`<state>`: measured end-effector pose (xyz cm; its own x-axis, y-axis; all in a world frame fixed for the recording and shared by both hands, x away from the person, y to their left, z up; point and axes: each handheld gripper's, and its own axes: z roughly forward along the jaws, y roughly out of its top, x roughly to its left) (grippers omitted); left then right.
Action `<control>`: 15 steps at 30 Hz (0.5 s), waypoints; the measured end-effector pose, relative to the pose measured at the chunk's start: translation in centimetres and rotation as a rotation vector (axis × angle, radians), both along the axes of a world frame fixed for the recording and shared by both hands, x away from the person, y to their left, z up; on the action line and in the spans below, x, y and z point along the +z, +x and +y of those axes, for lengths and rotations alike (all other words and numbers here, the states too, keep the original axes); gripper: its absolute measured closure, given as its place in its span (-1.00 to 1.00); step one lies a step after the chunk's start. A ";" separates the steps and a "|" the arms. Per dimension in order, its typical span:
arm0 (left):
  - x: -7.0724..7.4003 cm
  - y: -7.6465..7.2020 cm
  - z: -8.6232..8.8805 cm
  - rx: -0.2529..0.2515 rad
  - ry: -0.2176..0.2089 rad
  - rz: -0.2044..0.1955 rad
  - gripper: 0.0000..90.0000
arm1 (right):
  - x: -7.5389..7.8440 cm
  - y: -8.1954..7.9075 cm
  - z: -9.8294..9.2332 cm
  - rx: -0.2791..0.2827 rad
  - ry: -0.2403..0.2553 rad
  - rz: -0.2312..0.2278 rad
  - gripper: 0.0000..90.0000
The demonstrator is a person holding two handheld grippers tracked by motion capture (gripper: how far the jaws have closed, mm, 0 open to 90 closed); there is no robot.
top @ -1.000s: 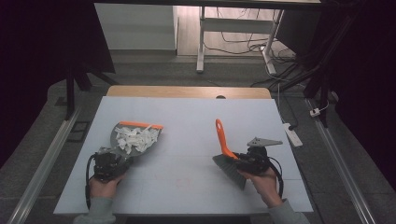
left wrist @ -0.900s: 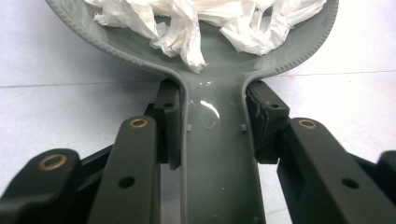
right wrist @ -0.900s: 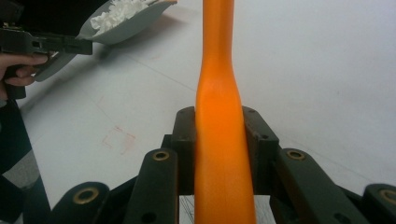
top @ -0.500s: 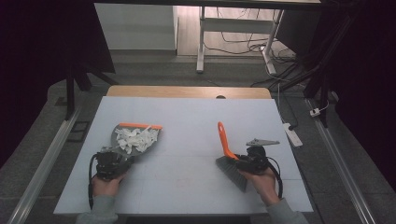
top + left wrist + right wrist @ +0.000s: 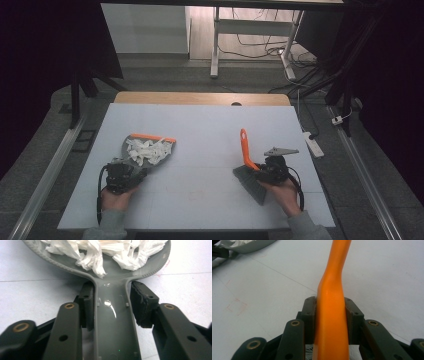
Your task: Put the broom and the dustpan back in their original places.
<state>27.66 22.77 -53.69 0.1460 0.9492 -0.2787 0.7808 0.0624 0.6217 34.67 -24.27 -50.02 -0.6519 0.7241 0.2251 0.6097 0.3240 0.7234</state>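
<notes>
A grey dustpan (image 5: 131, 146) with an orange front strip lies on the white table at the left, heaped with white paper scraps (image 5: 147, 150). My left gripper (image 5: 133, 168) straddles its handle (image 5: 112, 315). The jaws have just been opening, and the right pad (image 5: 143, 305) stands slightly off the handle. At the right, a brush with an orange handle (image 5: 244, 147) and a grey head (image 5: 250, 182) rests on the table. My right gripper (image 5: 260, 170) has also just been opening, with the orange handle (image 5: 332, 302) still between its pads (image 5: 352, 315).
The table (image 5: 210, 125) ends in a wooden strip (image 5: 200, 98) at the far side. Faint red marks (image 5: 235, 306) show on its surface between the two hands. A white power strip (image 5: 311, 142) lies on the floor off the right edge, and metal rails run along both sides.
The right hand has come down and a little to the right with the brush, so its head now rests on the table. The left hand and the dustpan have stayed in place.
</notes>
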 end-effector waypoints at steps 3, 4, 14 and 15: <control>0.1 -0.1 0.0 -0.011 -0.003 -0.002 0.06 | -0.1 0.2 -0.2 0.001 -0.006 -0.002 0.42; 0.2 -0.2 0.0 -0.026 -0.012 -0.004 0.03 | -0.1 0.3 -0.3 -0.003 -0.011 -0.004 0.40; 1.1 -1.1 0.3 -0.036 0.043 -0.045 -0.41 | -0.5 0.8 -0.6 -0.016 -0.067 -0.016 0.25; 1.1 -1.2 0.5 -0.034 0.044 -0.045 -0.41 | -0.5 0.9 -0.6 -0.015 -0.072 -0.018 0.24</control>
<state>26.50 23.26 -52.57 0.1903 0.9545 -0.2296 0.7531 0.0081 0.6579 35.52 -24.87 -50.54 -0.6440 0.7481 0.1603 0.6021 0.3664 0.7094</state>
